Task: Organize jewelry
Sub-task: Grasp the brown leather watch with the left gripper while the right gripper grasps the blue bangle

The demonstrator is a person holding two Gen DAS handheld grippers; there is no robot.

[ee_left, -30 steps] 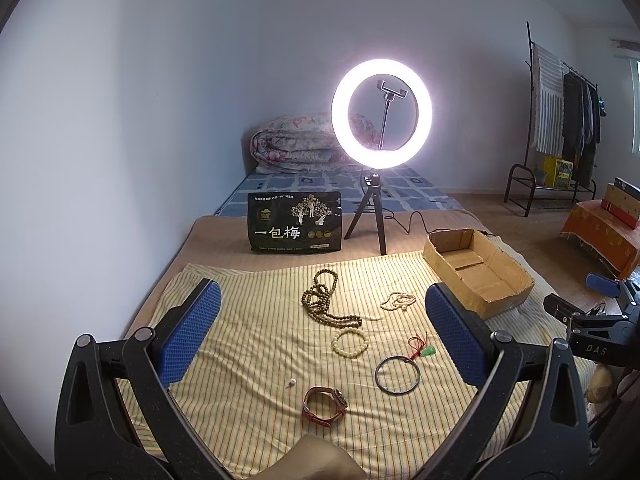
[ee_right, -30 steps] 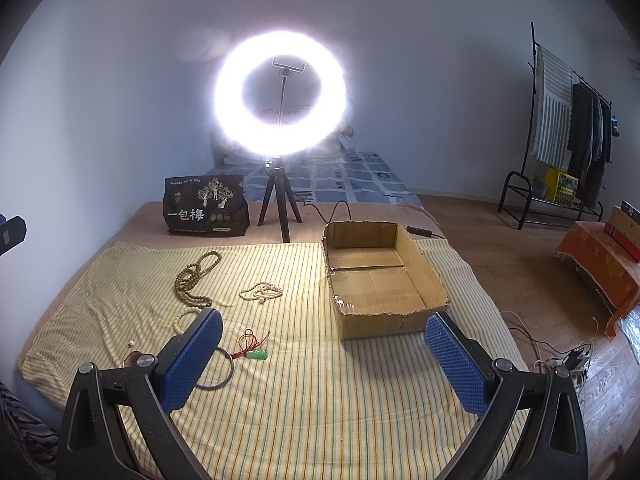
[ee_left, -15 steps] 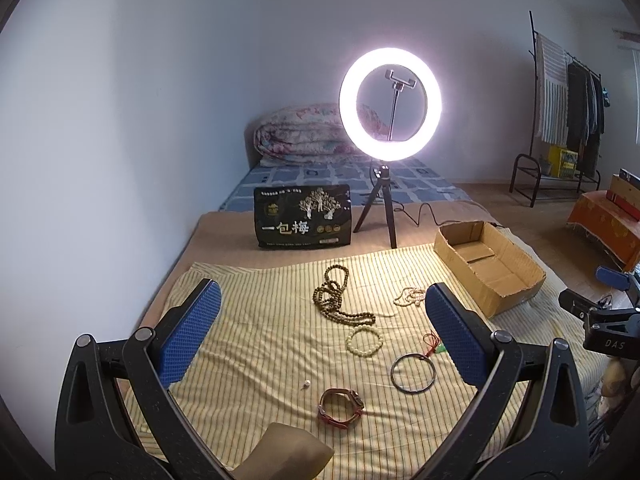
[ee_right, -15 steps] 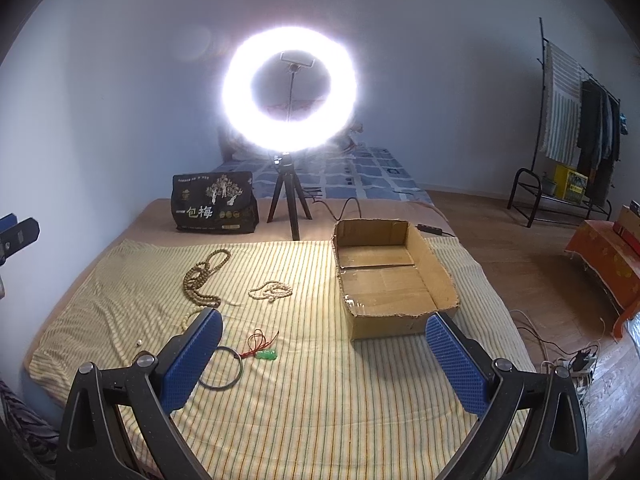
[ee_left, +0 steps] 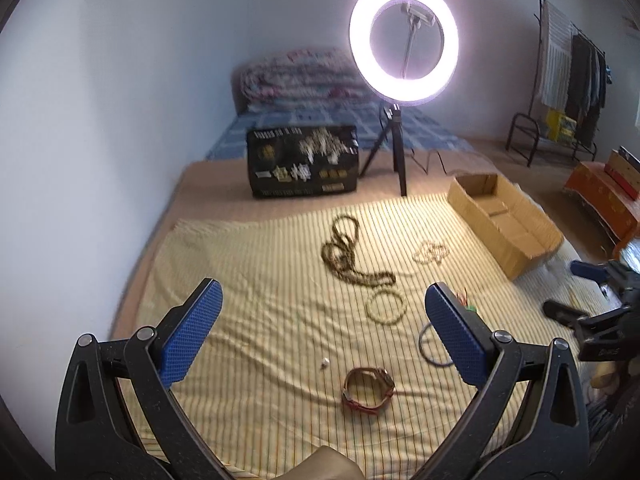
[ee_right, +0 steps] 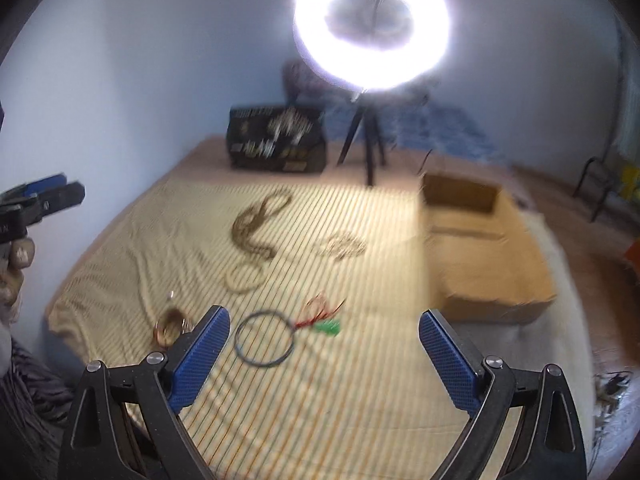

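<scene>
Jewelry lies on a yellow striped cloth [ee_left: 248,280]: a long brown bead necklace [ee_left: 344,254], a pale bead string [ee_left: 431,251], a light bead bracelet [ee_left: 386,307], a brown strap bracelet [ee_left: 368,390], a dark thin ring [ee_right: 264,338] and a green pendant on red cord [ee_right: 328,325]. An open cardboard box [ee_left: 502,222] stands at the right. My left gripper [ee_left: 324,340] is open and empty above the cloth's near part. My right gripper [ee_right: 325,354] is open and empty, just above the ring and pendant; this view is blurred.
A lit ring light on a tripod [ee_left: 404,46] and a black printed bag [ee_left: 302,162] stand behind the cloth. A folded quilt [ee_left: 296,78] lies at the back wall. A clothes rack [ee_left: 568,80] and an orange cabinet [ee_left: 604,196] stand at the right.
Both grippers have moved forward and lower toward the cloth. The right gripper has swung left, so the ring and pendant now lie between its fingers. Both stay open.
</scene>
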